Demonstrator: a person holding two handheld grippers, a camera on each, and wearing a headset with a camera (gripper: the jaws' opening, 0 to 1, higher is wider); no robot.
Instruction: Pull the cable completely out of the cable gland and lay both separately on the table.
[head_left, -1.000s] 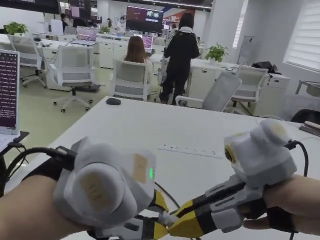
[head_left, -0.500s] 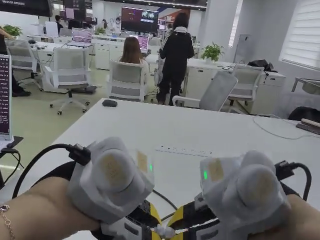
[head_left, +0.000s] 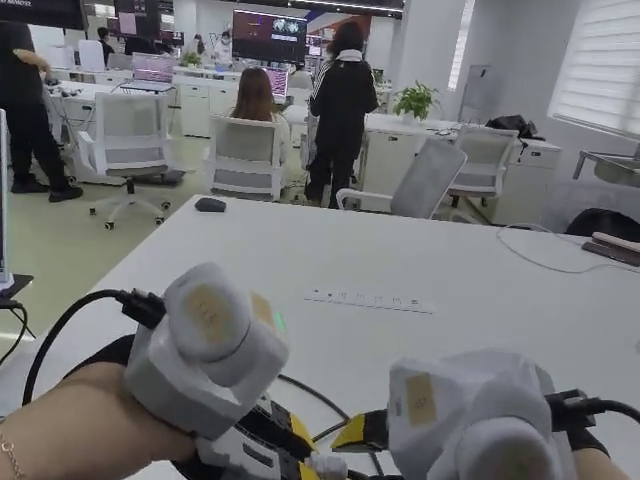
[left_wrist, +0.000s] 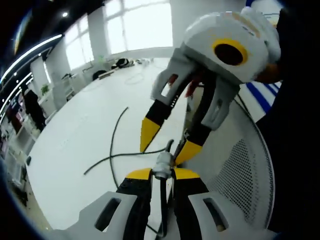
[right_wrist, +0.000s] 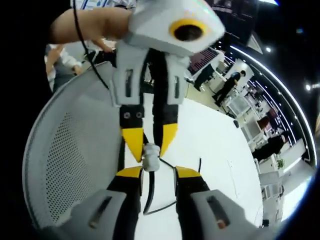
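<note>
Looking down along a white table (head_left: 450, 250) in an open office, two hand-held grippers met at the bottom edge of the head view. The left gripper (left_wrist: 162, 174) had its yellow-tipped jaws clamped on a small white cable gland (left_wrist: 162, 165), which was held up off the surface, close to the person. A thin black cable (left_wrist: 111, 158) ran through the gland: one part dropped back between the left jaws, and the other came out of the front and trailed in a loose curve across the tabletop. The right gripper (right_wrist: 159, 172) faced the left one nose to nose with its jaws apart. In its own view, one jaw sat on each side of the cable just below the gland, without pinching it. In the left gripper view, one of the right gripper's yellow tips sat right beside the gland's front end, and whether that tip touched the cable could not be told. A white mesh chair back (right_wrist: 60, 150) stood behind the grippers in both gripper views. Further along the table lay a long white power strip (head_left: 370, 298) and, near the far edge, a dark mouse (head_left: 210, 204). Beyond the table a seated person (head_left: 255, 100) faced away at a desk, a standing person (head_left: 340, 95) in black was alongside, and white office chairs (head_left: 130, 130) stood around
</note>
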